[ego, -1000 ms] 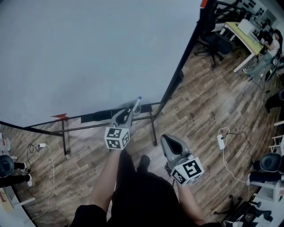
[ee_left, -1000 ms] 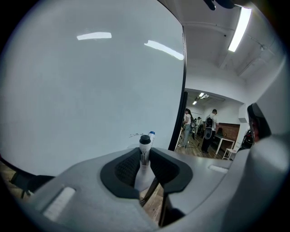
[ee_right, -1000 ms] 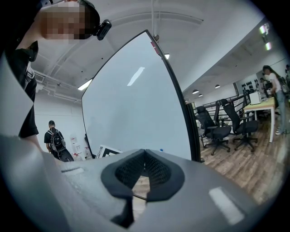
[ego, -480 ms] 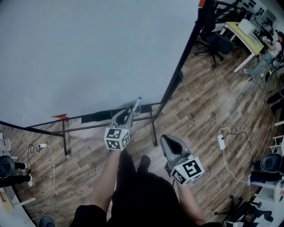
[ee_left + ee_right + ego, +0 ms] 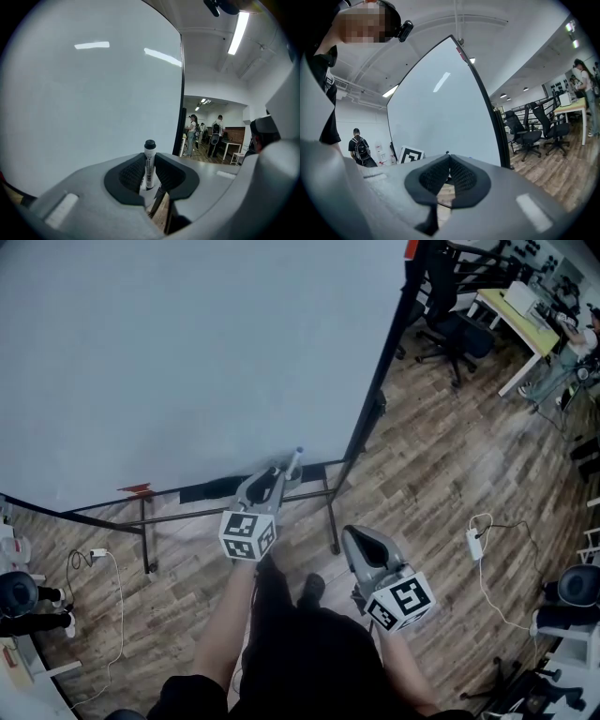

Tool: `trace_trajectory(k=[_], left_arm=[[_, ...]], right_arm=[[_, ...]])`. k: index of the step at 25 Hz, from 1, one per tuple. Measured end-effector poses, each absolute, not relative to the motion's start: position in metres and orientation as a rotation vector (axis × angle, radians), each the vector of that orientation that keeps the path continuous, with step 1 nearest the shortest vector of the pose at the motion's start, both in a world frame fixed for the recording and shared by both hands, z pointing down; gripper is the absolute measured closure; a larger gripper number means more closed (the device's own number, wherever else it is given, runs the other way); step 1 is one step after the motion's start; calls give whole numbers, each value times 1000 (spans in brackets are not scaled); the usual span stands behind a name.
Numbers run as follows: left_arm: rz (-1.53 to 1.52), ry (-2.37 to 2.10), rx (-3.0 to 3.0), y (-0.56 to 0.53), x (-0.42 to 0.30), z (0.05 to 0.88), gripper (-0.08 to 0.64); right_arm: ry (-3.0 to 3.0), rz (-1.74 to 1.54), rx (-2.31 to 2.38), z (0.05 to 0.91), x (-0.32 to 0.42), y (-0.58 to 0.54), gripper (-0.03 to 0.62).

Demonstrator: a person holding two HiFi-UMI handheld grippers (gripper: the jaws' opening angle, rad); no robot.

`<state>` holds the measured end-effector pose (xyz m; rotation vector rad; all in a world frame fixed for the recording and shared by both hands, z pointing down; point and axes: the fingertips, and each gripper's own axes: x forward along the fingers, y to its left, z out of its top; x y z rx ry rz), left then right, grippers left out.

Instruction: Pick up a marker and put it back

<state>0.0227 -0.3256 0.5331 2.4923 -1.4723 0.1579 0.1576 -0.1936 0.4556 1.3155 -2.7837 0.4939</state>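
A white marker with a dark cap (image 5: 149,161) stands upright between the black pads of my left gripper (image 5: 148,169), which is shut on it. In the head view the marker (image 5: 294,463) sticks out past the left gripper (image 5: 277,476) toward the big whiteboard (image 5: 187,352), just above the dark tray (image 5: 211,489) at the board's lower edge. My right gripper (image 5: 364,542) hangs lower right, over the wooden floor, away from the board. Its pads (image 5: 461,178) meet at the tips with nothing between them; it is shut.
The whiteboard stands on a black metal frame (image 5: 328,507) with a crossbar. A red item (image 5: 139,488) lies on the tray's left part. Cables and a power adapter (image 5: 475,542) lie on the floor. Office chairs (image 5: 450,329) and a desk (image 5: 516,320) stand at the back right, where people are.
My left gripper has risen a little with the marker in it, nearer the board's lower edge. The right gripper has stayed where it was.
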Motion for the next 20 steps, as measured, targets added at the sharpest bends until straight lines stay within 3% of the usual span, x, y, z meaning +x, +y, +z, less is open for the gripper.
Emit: trace_trajectory(k=[20], left_arm=[[-44,-1510,2602,-259,2,433,485]], right_arm=[[-2824,535,1295,448,141,-178,589]])
